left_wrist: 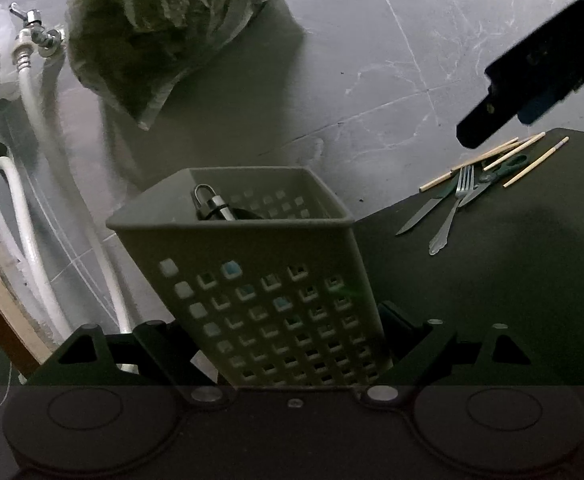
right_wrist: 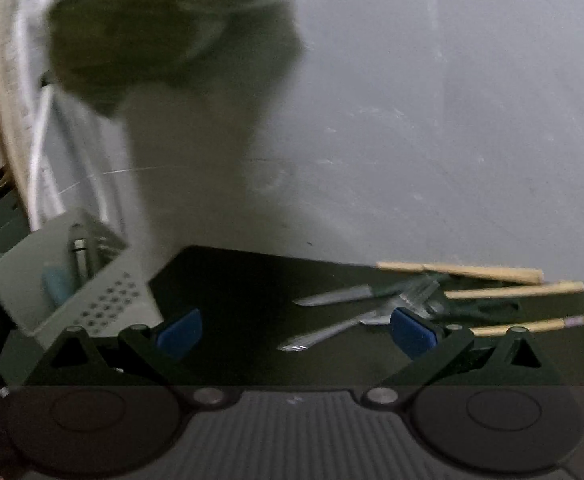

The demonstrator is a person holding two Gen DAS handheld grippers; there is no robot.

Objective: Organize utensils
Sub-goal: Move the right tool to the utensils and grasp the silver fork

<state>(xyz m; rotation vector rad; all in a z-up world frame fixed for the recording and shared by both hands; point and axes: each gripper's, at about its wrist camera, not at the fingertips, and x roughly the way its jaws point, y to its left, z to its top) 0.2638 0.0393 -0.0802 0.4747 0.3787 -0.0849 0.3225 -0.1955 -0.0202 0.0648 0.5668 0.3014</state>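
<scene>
Between the left gripper's (left_wrist: pixel 292 344) jaws sits the perforated basket (left_wrist: pixel 252 264), tilted, its lower walls touching both fingers, so the left is clamped on it, jaws held fairly narrow; inside it a metal tool (left_wrist: pixel 216 208) pokes up near the rim. Out past the left jaws to the right, on the dark mat (left_wrist: pixel 492 280), lie a fork (left_wrist: pixel 454 210), a knife (left_wrist: pixel 424 212), green-handled scissors (left_wrist: pixel 500 170) and chopsticks (left_wrist: pixel 488 158) in a loose heap. Over to the right gripper (right_wrist: pixel 296 332): jaws spread as wide as they go, nothing held, blue pads (right_wrist: pixel 180 332) hanging just short of that fork, with the heap ahead and right of them
</scene>
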